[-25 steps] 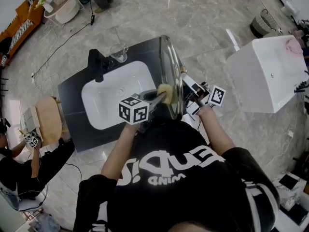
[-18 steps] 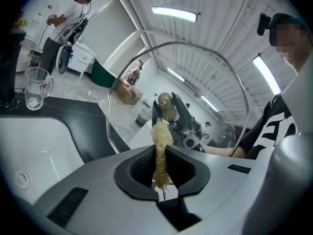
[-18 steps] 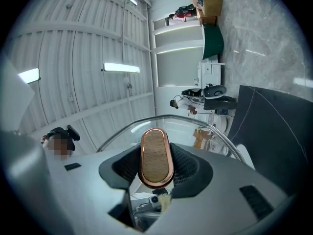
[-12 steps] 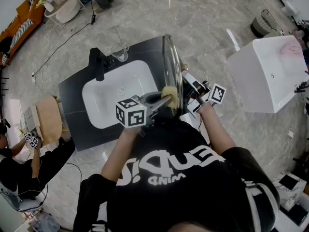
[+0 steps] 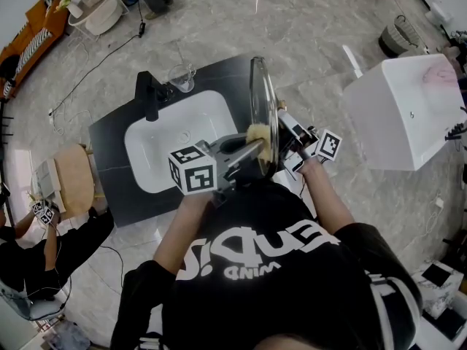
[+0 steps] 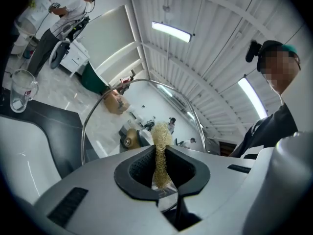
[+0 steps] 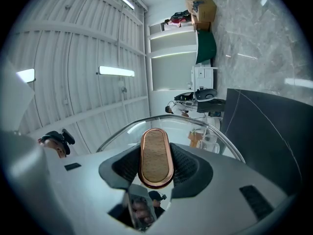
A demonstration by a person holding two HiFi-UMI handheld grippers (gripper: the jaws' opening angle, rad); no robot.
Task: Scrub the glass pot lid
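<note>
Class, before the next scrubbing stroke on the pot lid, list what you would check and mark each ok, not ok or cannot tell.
1. Right gripper clamped on lid handle: ok.
2. Left gripper pinching scrubber: ok.
3. Scrubber against the glass lid: ok.
4. Lid held on edge by the sink: ok.
5. Drinking glass apart from lid: ok.
6. Residue left on glass: cannot tell.

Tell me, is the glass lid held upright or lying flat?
Upright: the head view shows the glass lid edge-on above the sink, with the right gripper clamping its handle.
</note>
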